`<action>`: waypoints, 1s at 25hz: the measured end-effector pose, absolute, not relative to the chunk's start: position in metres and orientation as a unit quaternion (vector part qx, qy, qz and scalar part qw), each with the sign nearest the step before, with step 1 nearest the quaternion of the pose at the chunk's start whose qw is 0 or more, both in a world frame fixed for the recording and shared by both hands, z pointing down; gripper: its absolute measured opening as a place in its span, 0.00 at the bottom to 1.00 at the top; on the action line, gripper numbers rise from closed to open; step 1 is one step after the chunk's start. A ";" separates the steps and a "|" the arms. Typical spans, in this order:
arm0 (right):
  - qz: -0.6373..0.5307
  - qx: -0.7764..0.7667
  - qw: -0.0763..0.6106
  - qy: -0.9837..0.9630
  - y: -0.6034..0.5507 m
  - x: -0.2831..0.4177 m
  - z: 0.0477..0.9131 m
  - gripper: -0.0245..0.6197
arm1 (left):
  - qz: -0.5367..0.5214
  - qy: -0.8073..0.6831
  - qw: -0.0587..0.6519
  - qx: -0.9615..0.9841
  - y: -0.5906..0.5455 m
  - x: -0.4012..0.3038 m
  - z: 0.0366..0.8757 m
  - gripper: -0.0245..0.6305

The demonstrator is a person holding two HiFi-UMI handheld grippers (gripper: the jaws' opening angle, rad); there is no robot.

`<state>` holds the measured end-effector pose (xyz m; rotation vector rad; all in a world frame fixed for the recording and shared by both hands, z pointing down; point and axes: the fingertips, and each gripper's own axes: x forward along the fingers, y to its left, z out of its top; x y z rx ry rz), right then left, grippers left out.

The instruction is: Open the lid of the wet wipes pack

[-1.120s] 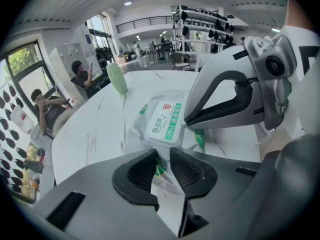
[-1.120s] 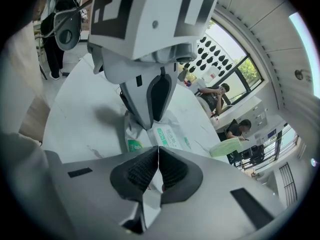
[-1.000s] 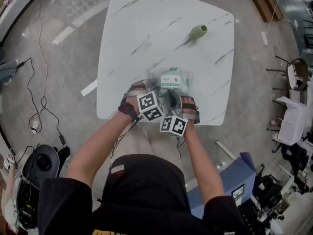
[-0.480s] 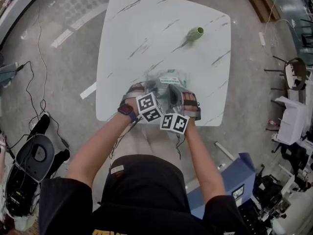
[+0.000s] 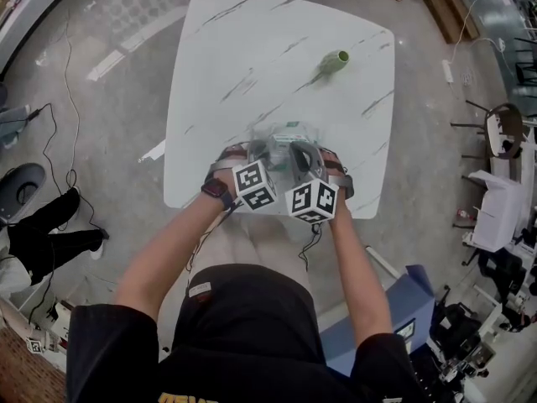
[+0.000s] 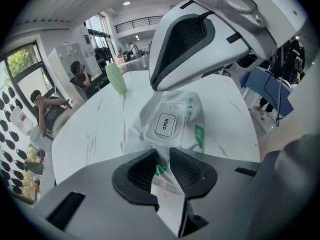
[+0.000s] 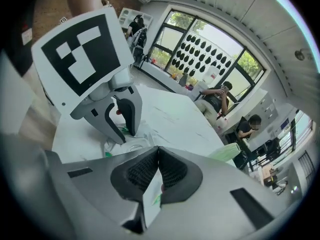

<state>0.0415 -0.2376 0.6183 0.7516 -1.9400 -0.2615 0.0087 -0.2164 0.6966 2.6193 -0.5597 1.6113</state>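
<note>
The wet wipes pack (image 5: pixel 289 133) lies near the front edge of the white marble table (image 5: pixel 252 40). Its white lid (image 6: pixel 165 124), printed OPEN, lies flat and closed on the pack. My left gripper (image 6: pixel 162 171) is shut on the near edge of the wrapper. My right gripper (image 7: pixel 157 171) is shut on a thin white and green strip of the wrapper, and it hangs over the pack's far end (image 6: pixel 156 84). In the head view the two marker cubes and my hands cover most of the pack. The left gripper (image 7: pixel 119 121) stands on the pack in the right gripper view.
A green bottle (image 5: pixel 334 60) lies on its side at the table's far right. A person's legs (image 5: pixel 42 233) and cables are on the floor at the left. Chairs and a blue seat (image 5: pixel 411 300) stand at the right. People sit beyond the table (image 7: pixel 220 96).
My right gripper has risen and turned, so its marker cube sits higher and further right. The left gripper has kept still. On the floor at the left, a machine is gone and legs show.
</note>
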 end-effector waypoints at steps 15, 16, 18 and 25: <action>-0.042 0.294 0.456 -0.839 -0.252 0.044 0.612 0.04 | 0.505 -0.183 0.006 0.843 -0.215 0.008 0.693 0.18; -0.033 0.295 0.450 -0.842 -0.255 0.045 0.611 0.04 | 0.505 -0.184 0.006 0.843 -0.216 0.008 0.693 0.18; -0.017 0.298 0.439 -0.847 -0.261 0.047 0.610 0.04 | 0.504 -0.184 0.005 0.844 -0.217 0.009 0.693 0.18; -0.008 0.294 0.431 -0.853 -0.273 0.047 0.609 0.04 | 0.501 -0.184 0.004 0.846 -0.216 0.009 0.693 0.18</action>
